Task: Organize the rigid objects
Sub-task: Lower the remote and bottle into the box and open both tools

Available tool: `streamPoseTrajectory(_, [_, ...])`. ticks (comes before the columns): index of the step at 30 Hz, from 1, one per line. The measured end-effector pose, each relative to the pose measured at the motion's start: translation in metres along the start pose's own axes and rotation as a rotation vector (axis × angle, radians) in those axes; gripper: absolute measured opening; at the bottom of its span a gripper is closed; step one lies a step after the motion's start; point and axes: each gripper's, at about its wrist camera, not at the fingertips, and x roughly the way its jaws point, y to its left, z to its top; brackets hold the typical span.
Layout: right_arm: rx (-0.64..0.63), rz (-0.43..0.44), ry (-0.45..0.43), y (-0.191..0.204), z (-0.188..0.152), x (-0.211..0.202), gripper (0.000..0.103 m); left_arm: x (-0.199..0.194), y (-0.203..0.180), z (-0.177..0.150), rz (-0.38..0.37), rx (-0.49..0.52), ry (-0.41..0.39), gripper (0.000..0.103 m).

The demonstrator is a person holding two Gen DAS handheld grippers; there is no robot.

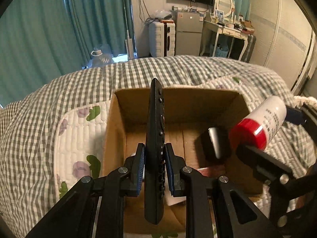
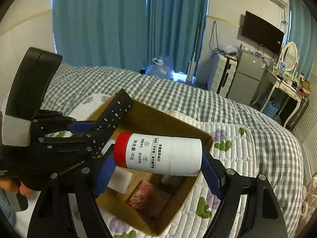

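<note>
— Two items in the air, neither packed yet. Left gripper clamped on the black remote, held on edge above the open cardboard box.

— And on the right side?

— Right gripper closed on the white bottle end to end, one pad on the red cap, the other on the base. Lying sideways, hovering over the box near its right wall.

— Anything already inside?

— Several things, yes: a dark cylinder with a silvery face, a pinkish-red block with a coppery tangle on top, and white blocks on the box floor.

— So partly done?

— Judged so: some items packed, these two likely next. Still to lower and release both. Box resting on the quilted floral pad over the checked bedcover; nothing loose visible on the bed around it.

— Risk?

— Crowding, probably. Both tools close together over one opening, so better one at a time.
</note>
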Motion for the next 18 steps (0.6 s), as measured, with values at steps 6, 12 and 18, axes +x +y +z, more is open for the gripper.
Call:
streamPoseTrajectory(6, [0.022, 0.003, 0.015, -0.011, -0.008, 0.012, 0.079, -0.007, -0.003, 0.003, 0.023, 0.027, -0.043, 0.043])
streamPoseTrajectory(12, [0.057, 0.010, 0.007, -0.019, -0.002, 0.013, 0.079, -0.031, 0.020, 0.007, 0.053, -0.027, -0.104, 0.055])
streamPoseTrajectory(18, [0.091, 0.042, 0.027, -0.018, 0.007, 0.047, 0.079, -0.039, 0.040, -0.004, 0.084, -0.072, -0.120, 0.067])
